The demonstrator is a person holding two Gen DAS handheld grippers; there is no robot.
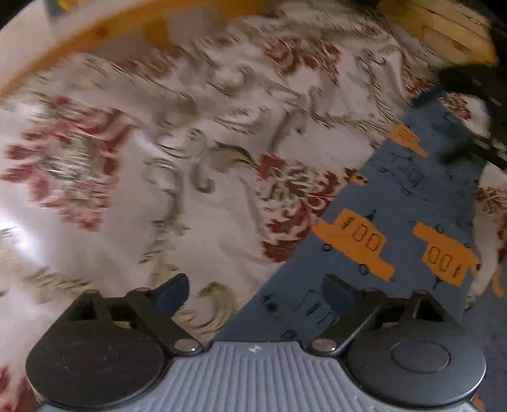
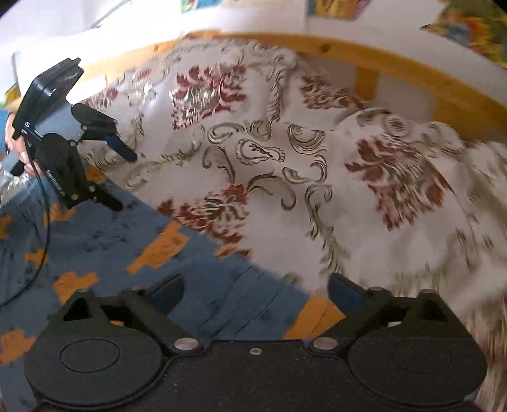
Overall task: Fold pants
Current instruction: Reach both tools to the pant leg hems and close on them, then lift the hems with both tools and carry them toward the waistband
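Lying flat on a bed, the pants (image 1: 396,202) are blue with orange car prints and darker outline drawings. In the left wrist view they fill the lower right, running up diagonally toward the top right, with the flowered bedspread (image 1: 177,133) in white, red and grey-green covering everything to their left. The left gripper (image 1: 255,293) hangs over the edge where cloth meets bedspread; its jaws stand wide apart and hold nothing, the left finger above the bedspread and the right finger above the pants. At the top a wooden bed frame (image 1: 104,31) curves along the far side. At the far right of this view a dark blurred shape, part of the other tool, sits near the upper end of the pants.

In the right wrist view the pants (image 2: 104,241) take the lower left, and the bedspread (image 2: 317,164) rises in soft folds to the right and beyond. The left gripper (image 2: 122,177) shows at the left edge, jaws spread, poised just over the border of the pants. The right gripper (image 2: 255,291) has its jaws wide apart and empty, above the near edge of the pants. The wooden bed frame (image 2: 396,60) arcs across the top, with a white wall (image 2: 253,19) and coloured pictures (image 2: 472,25) behind it.
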